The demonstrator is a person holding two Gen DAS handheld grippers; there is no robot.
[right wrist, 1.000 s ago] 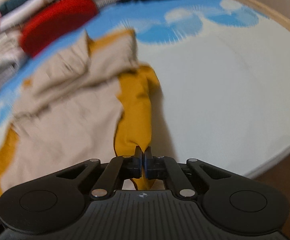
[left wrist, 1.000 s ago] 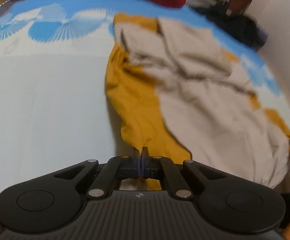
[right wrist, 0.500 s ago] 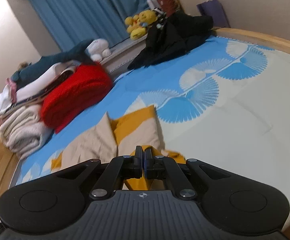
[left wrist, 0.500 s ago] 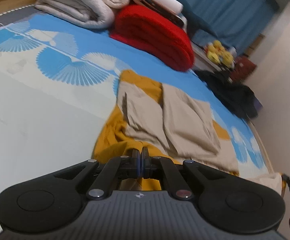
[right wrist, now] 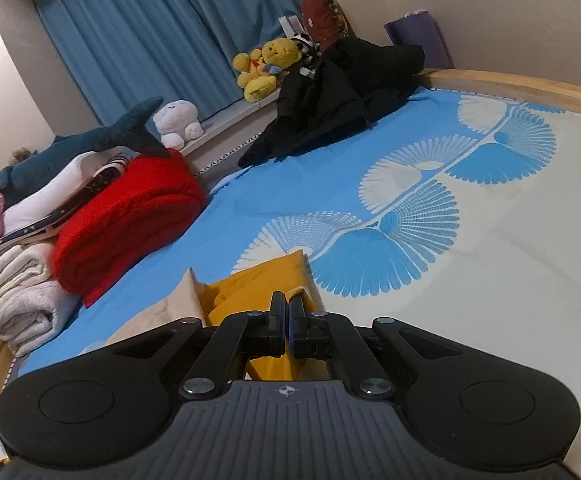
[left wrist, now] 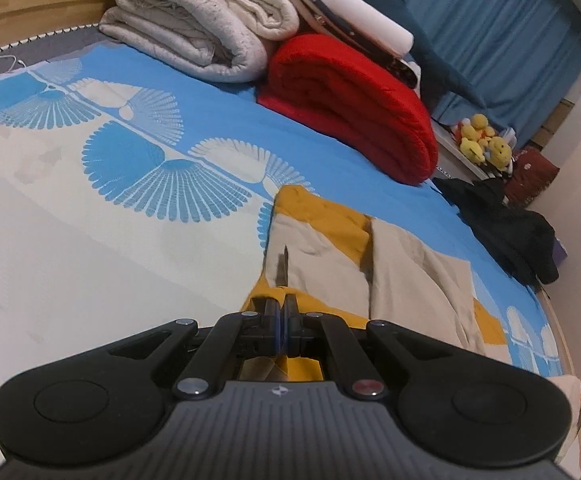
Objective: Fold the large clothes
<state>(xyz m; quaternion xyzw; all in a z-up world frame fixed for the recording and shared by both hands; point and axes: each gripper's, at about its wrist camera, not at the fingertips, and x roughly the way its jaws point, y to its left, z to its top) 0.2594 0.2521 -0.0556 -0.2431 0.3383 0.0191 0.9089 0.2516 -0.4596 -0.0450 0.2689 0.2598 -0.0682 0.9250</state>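
- Left black two-finger gripper point(left wrist: 281, 307): jaws pressed together on a fold of the mustard-yellow and beige cloth garment point(left wrist: 406, 264), yellow fabric visible between and under the fingers.
- Right black two-finger gripper point(right wrist: 289, 307): jaws likewise clamped on the same garment point(right wrist: 258, 284), yellow cloth pinched at the tips and hanging below them.
- Garment lying on the bed sheet with blue and cream fan print point(left wrist: 138, 168), near edge lifted into both grippers; beige panels on top, yellow showing at far corner and edges.
- Small compass-like emblem on each gripper body, no readable text; no legible brand or label anywhere in either view.
- Folded red knitted blanket point(left wrist: 350, 104) beyond the garment, apart from it, on the blue part of the sheet.
- Rolled off-white towel-like blanket point(left wrist: 198, 28) just beside the red one, touching it.
- Dark teal plush shark point(right wrist: 90, 144) lying on the stack above the red blanket.
- Yellow plush bears point(right wrist: 268, 64) on the ledge in front of the blue curtains point(right wrist: 162, 28).
- White plush toy point(right wrist: 176, 122) on the same ledge, near the shark's tail.
- Heap of black clothing point(right wrist: 342, 92) at the far corner of the bed, well apart from the garment.
- Wooden bed frame point(right wrist: 530, 84) along the edge.
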